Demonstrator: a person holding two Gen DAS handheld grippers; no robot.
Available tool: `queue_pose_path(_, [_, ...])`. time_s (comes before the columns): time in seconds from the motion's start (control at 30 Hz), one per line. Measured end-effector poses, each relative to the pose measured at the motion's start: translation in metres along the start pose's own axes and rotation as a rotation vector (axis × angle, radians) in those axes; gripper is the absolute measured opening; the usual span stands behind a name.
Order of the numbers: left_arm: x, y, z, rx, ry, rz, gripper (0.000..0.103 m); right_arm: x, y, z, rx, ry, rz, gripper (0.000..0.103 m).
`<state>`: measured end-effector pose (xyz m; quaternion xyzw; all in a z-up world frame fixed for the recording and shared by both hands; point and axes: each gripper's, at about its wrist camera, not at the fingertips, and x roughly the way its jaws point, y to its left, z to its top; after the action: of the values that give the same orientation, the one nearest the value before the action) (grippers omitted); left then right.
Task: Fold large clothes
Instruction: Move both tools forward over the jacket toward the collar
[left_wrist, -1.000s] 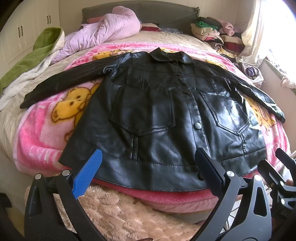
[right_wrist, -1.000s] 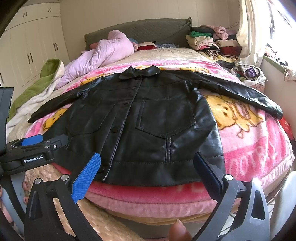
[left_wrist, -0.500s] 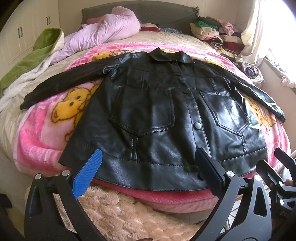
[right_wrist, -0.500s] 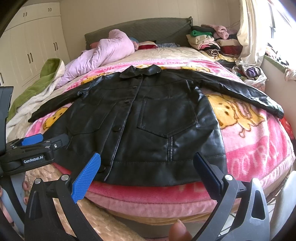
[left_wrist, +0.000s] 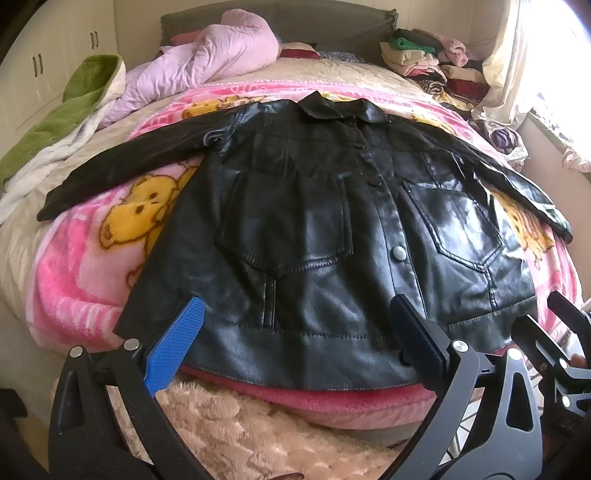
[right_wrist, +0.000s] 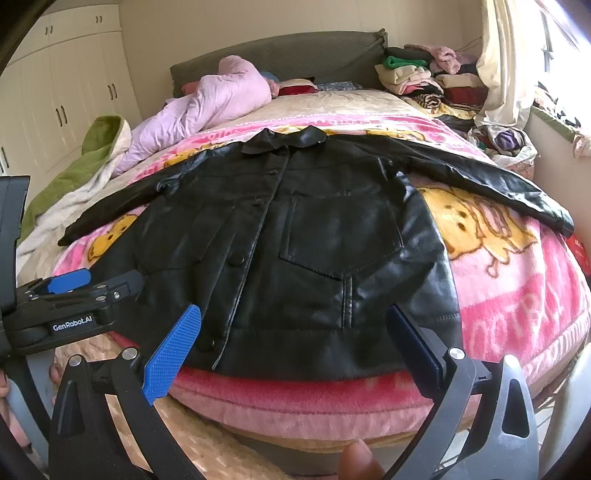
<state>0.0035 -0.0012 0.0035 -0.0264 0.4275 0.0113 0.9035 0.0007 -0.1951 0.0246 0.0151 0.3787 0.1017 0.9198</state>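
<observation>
A black leather jacket (left_wrist: 314, 229) lies flat and face up on a pink cartoon blanket (left_wrist: 74, 280), buttoned, sleeves spread to both sides, collar far from me. It also shows in the right wrist view (right_wrist: 314, 258). My left gripper (left_wrist: 295, 332) is open and empty, hovering just before the jacket's hem. My right gripper (right_wrist: 291, 339) is open and empty, also just before the hem, further right. The left gripper's body (right_wrist: 74, 295) shows at the left of the right wrist view.
The bed carries a lilac quilt (left_wrist: 207, 62), a green blanket (left_wrist: 66, 110) at the left and a pile of folded clothes (left_wrist: 424, 62) at the far right by the curtain (left_wrist: 517, 66). A beige fluffy rug (left_wrist: 258, 435) lies below the bed edge. Wardrobes (right_wrist: 74, 81) stand left.
Both grippers have crept slightly nearer the jacket's hem; nothing was gripped and the jacket has not moved.
</observation>
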Motion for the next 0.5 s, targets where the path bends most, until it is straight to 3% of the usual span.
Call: queue_pose_path(0.5, [0.027,0.001,0.050,0.015,0.006,0.016,0.094,0.021,-0.007,0.054,0.009,-0.029,0.009,0.099])
